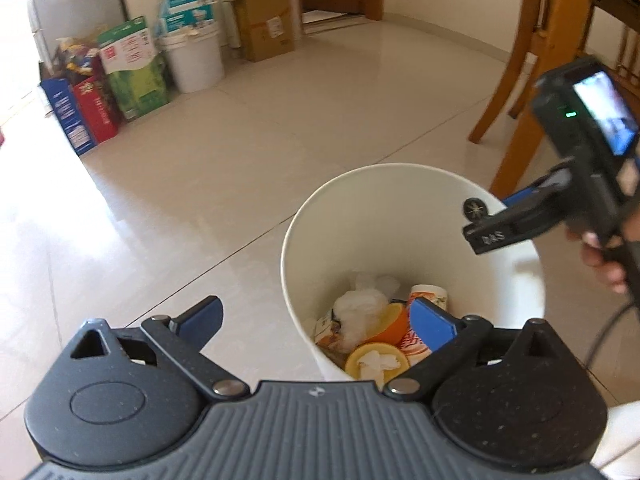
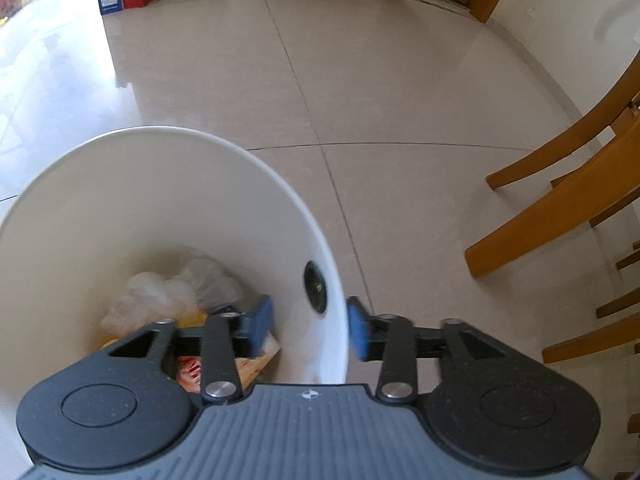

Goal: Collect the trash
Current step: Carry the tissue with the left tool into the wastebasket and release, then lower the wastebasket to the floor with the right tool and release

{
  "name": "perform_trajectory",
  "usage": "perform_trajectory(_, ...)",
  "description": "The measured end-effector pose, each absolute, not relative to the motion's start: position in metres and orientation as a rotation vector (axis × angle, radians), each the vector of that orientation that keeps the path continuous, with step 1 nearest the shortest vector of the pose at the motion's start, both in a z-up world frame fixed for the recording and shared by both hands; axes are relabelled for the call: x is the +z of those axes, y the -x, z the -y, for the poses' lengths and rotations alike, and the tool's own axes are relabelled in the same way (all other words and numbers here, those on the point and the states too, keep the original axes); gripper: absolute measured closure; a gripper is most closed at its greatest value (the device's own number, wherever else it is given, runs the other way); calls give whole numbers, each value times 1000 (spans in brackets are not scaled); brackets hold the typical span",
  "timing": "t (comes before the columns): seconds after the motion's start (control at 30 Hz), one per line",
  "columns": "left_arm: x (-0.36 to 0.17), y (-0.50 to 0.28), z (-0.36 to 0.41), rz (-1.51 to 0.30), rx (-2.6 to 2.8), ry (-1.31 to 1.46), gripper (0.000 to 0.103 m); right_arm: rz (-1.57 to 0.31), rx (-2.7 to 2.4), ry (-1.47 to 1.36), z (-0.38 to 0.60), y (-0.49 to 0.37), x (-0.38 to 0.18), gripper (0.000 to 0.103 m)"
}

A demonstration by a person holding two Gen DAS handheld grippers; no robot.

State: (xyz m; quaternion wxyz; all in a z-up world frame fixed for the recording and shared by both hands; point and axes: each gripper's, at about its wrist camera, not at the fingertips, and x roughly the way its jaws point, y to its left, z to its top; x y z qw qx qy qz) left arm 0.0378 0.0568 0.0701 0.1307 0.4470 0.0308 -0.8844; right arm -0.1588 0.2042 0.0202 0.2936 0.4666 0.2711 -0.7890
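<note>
On the tiled floor (image 2: 380, 92), at six o'clock in both views, the white bin (image 2: 168, 200) is standing upright, holding tissue (image 1: 362, 306), cups and wrappers. The right tongs (image 2: 310, 326) are straddling the bin's wall near a dark grommet (image 2: 316, 286), pads apart and not yet pinching. The left tongs (image 1: 316, 320) are hanging wide apart and empty over the rim. Advice: seat the wall deep between the pads, close squarely, and lift level to avoid spilling.
</note>
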Motion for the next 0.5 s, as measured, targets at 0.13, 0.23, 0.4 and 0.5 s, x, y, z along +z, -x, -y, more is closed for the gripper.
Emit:
perform_trajectory(0.13,71,-43,-65,-56,-2531,-1272,3,-746,-2085,-1204,-210,142,31,23)
perform_trajectory(0.23,73,-48,-68,-84,-2503,-1249,3,-745,-2050,-1225,-217,128,38,13)
perform_trajectory(0.4,83,-61,-74,-97,-2400,-1195,3,-774,-2025,-1279,-225,105,49,5)
perform_trajectory(0.5,90,-67,-76,-133,-2359,-1216,3,-745,-2035,-1329,-234,92,61,3)
